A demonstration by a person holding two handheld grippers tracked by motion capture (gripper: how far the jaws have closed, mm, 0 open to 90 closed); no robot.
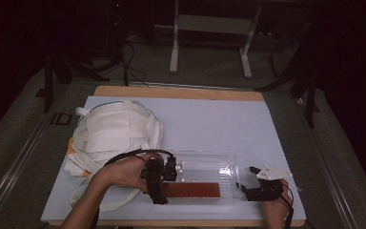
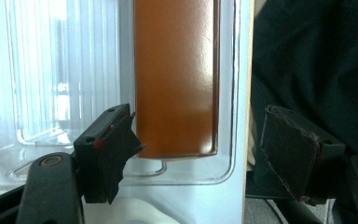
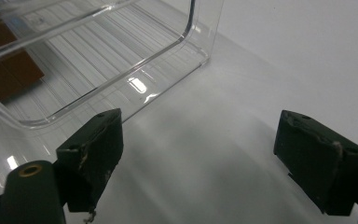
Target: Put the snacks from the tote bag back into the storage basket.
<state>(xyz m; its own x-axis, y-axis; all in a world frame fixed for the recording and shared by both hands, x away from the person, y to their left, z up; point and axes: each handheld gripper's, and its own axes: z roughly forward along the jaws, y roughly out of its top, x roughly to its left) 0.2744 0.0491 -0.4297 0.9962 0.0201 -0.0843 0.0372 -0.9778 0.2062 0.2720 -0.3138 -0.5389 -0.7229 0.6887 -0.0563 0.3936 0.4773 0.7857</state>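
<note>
- Left gripper (image 1: 164, 174) spread wide at clear bin's (image 1: 228, 164) end, brown block (image 1: 193, 190) inside.
- Right gripper (image 1: 250, 183) spread, empty, beside bin.
- Likely next: clamp bin ends.

clear tray (image 2: 65, 70) cut off by top edge in left gripper view; brown slab (image 3: 7, 70) cropped at left edge in right gripper view; white bag (image 1: 114, 133) contents hidden.

The left hand-held gripper (image 1: 164, 174) is held in the left hand (image 1: 124, 174), its jaws spread wide with nothing between them. The right hand-held gripper (image 1: 248, 183) is likewise held open, seemingly low, by the right hand (image 1: 277, 206).
</note>
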